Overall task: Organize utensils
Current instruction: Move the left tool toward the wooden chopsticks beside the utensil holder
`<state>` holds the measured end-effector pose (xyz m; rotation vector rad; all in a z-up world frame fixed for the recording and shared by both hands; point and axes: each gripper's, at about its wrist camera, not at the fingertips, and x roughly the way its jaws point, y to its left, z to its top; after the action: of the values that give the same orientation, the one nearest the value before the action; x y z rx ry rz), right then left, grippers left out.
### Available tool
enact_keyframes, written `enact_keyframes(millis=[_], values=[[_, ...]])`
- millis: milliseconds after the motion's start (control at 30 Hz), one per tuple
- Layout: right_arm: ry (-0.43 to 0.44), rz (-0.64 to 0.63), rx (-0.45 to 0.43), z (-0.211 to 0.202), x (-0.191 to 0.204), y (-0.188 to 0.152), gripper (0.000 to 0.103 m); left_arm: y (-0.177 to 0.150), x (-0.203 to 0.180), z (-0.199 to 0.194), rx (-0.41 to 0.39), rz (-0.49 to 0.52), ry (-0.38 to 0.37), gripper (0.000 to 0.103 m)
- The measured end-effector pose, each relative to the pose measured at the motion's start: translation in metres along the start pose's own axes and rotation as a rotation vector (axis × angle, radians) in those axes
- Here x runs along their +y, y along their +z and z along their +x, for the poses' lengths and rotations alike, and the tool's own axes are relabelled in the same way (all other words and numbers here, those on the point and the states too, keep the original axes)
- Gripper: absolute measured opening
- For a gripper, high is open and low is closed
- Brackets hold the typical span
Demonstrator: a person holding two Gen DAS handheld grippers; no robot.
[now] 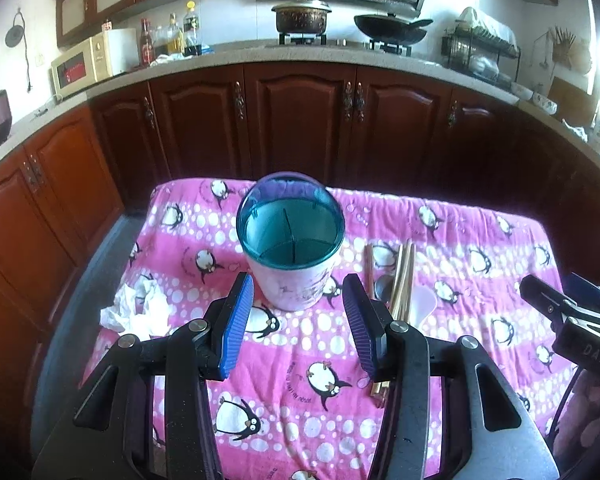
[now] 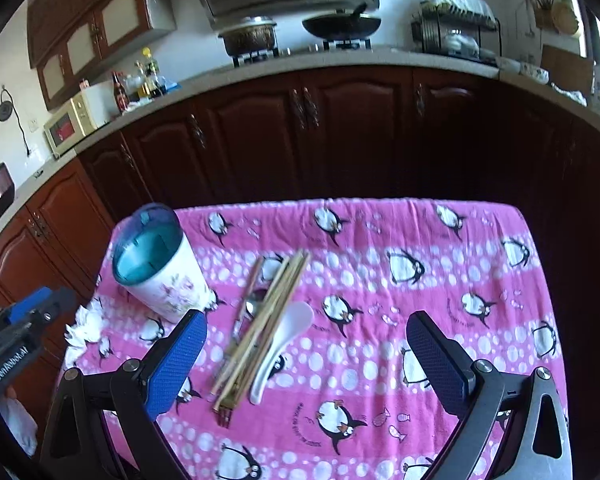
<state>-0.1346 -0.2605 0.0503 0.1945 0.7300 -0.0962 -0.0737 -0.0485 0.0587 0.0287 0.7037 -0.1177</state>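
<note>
Utensils, namely wooden chopsticks (image 2: 260,320), a white plastic spoon (image 2: 284,344) and a metal spoon (image 2: 249,312), are laid in a bundle on the pink penguin-print cloth (image 2: 380,280), just right of the empty teal-rimmed white holder (image 1: 291,248). Fork tines (image 2: 224,416) are seen only in the right wrist view; the holder's inner dividers only in the left. The left gripper (image 1: 298,300) and right gripper (image 2: 306,334) are held wide apart, gripping nothing. Crumpled white tissue (image 1: 138,310) is seen left of the holder, with dark wooden kitchen cabinets (image 1: 300,120) beyond.
</note>
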Motion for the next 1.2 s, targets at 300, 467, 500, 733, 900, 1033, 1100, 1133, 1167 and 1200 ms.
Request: enact_keyframes(millis=[300, 467, 500, 733, 900, 1033, 1100, 1133, 1167, 1200], values=[[-0.037, -0.067, -0.038, -0.017, 0.017, 0.005, 0.100, 0.004, -0.003, -0.009, -0.020, 0.001, -0.010, 0.046], [-0.037, -0.083, -0.043, -0.019, 0.026, 0.004, 0.100, 0.003, -0.005, -0.010, -0.020, 0.003, -0.016, 0.046], [-0.037, -0.085, -0.044, -0.019, 0.027, 0.004, 0.100, 0.004, -0.005, -0.009, -0.019, 0.004, -0.016, 0.046], [-0.038, -0.101, -0.037, -0.017, 0.031, 0.004, 0.100, 0.003, -0.005, -0.009, -0.019, 0.006, -0.017, 0.046], [-0.039, -0.100, -0.031, -0.015, 0.032, 0.004, 0.100, 0.003, -0.005, -0.008, -0.014, 0.006, -0.020, 0.046], [-0.049, -0.095, -0.032, -0.014, 0.031, 0.004, 0.100, 0.003, -0.005, -0.007, -0.012, 0.005, -0.022, 0.046], [-0.053, -0.092, -0.031, -0.013, 0.030, 0.005, 0.100, 0.003, -0.005, -0.006, -0.012, 0.002, -0.024, 0.046], [-0.057, -0.091, -0.030, -0.013, 0.030, 0.006, 0.100, 0.002, -0.005, -0.005, -0.011, -0.001, -0.025, 0.046], [-0.060, -0.090, -0.030, -0.013, 0.029, 0.006, 0.100, 0.002, -0.004, -0.004, -0.011, -0.003, -0.027, 0.046], [-0.061, -0.088, -0.030, -0.013, 0.029, 0.006, 0.100, 0.002, -0.005, -0.004, -0.010, -0.005, -0.028, 0.046]])
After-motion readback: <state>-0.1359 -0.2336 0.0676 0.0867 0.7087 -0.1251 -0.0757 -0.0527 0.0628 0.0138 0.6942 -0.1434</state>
